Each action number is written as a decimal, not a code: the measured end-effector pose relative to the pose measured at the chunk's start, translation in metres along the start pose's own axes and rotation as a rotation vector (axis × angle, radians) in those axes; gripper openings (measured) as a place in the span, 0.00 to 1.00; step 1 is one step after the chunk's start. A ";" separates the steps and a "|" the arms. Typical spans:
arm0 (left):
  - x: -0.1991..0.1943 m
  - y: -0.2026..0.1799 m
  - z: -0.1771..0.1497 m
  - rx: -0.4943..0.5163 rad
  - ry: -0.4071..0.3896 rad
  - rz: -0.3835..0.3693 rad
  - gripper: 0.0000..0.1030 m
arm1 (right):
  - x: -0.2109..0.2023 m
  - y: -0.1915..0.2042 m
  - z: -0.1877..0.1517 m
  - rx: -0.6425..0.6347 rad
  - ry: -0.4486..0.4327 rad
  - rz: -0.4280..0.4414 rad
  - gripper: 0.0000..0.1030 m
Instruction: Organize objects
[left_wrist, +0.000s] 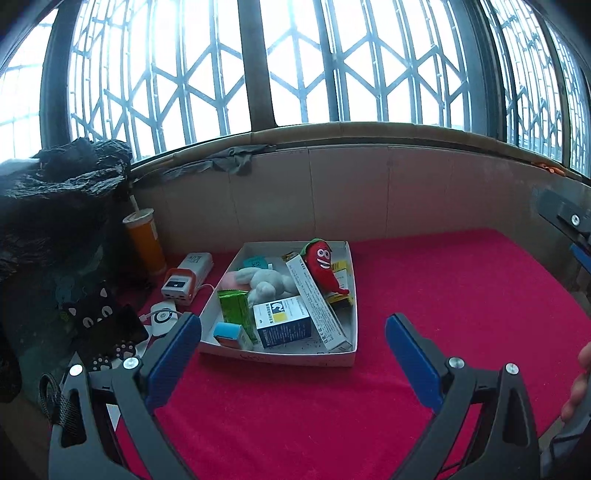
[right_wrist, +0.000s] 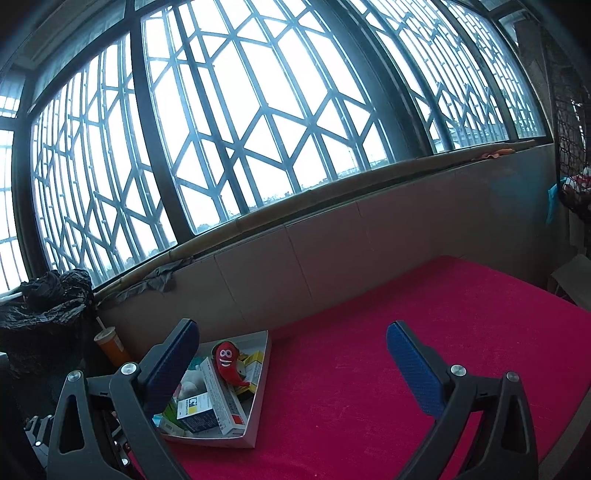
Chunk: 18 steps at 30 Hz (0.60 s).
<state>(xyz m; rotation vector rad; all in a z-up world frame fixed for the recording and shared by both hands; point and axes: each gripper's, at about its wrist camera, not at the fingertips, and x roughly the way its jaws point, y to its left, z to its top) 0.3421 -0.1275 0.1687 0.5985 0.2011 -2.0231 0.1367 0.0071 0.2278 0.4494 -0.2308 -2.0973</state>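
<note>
Left wrist view: left gripper has its jaws spread wide, nothing between the blue pads, hovering over the red cloth. White tray sits on the cloth just ahead of the fingers, closer to the left finger. Inside the tray: red chili plush with a cartoon face, leaning on a long white box that lies diagonally; white plush toy behind it; blue-and-white box at the front; green box to its left; small light-blue box in the front-left corner; yellow boxes under and behind the chili. Outside the tray, to its left: white-and-orange device, white box behind it, orange cup with lid and straw against the wall, round white puck with cable, black cat-face item, black plastic bag at far left. Part of the other tool shows at the right edge; fingertips of a person's hand at lower right.

Right wrist view: right gripper also fully spread, pads empty, above the cloth. Tray is at lower left, partly hidden by the left finger; chili plush, long white box and blue-and-white box are visible in it. Orange cup and black bag are further left. Barred window fills the background; the cloth to the right of the tray is bare.
</note>
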 end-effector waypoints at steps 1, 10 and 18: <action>-0.001 0.001 -0.001 -0.009 0.003 0.004 0.97 | -0.002 -0.002 -0.001 0.004 -0.002 -0.003 1.00; -0.002 0.005 -0.004 -0.041 0.014 0.022 0.97 | -0.006 -0.009 -0.002 0.012 0.008 -0.012 1.00; -0.003 0.010 -0.004 -0.066 0.005 0.041 0.97 | -0.003 -0.005 -0.004 -0.005 0.023 -0.002 1.00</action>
